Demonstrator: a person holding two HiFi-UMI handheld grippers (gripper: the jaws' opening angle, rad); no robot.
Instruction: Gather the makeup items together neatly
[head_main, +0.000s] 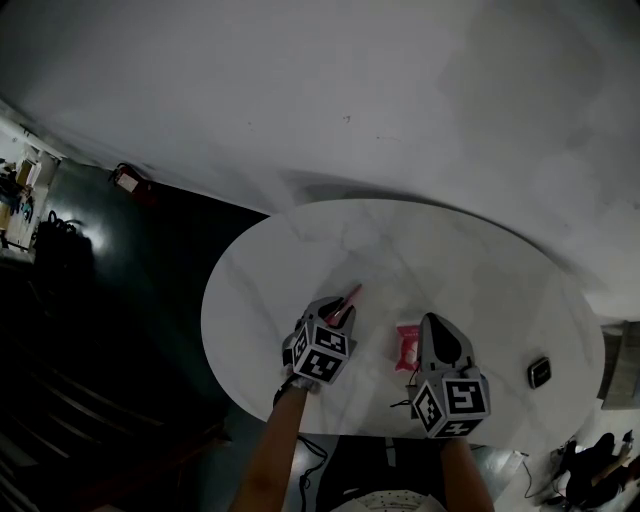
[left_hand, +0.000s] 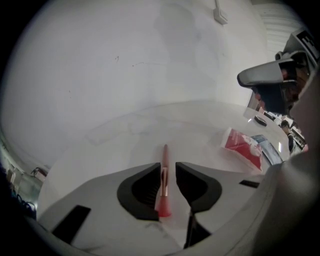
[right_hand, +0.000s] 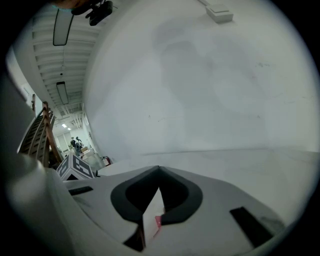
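Low in the frame, our left gripper (left_hand: 168, 168) straddles the pink brush (left_hand: 165, 152) with its jaws apart; closing off-centre could roll it away. To its right, our right gripper (head_main: 431, 322) pinches the red packet (head_main: 408, 347), whose thin edge may slip.

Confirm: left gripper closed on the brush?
Open. Left gripper jaws stand apart around the pink makeup brush, gap visible beside it.

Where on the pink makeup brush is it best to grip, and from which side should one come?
The makeup brush lies flat on the table, slim and straight, and the open jaws of the left gripper straddle it. Probably best: grip the handle near its metal band, coming down from above, one jaw on each long side.
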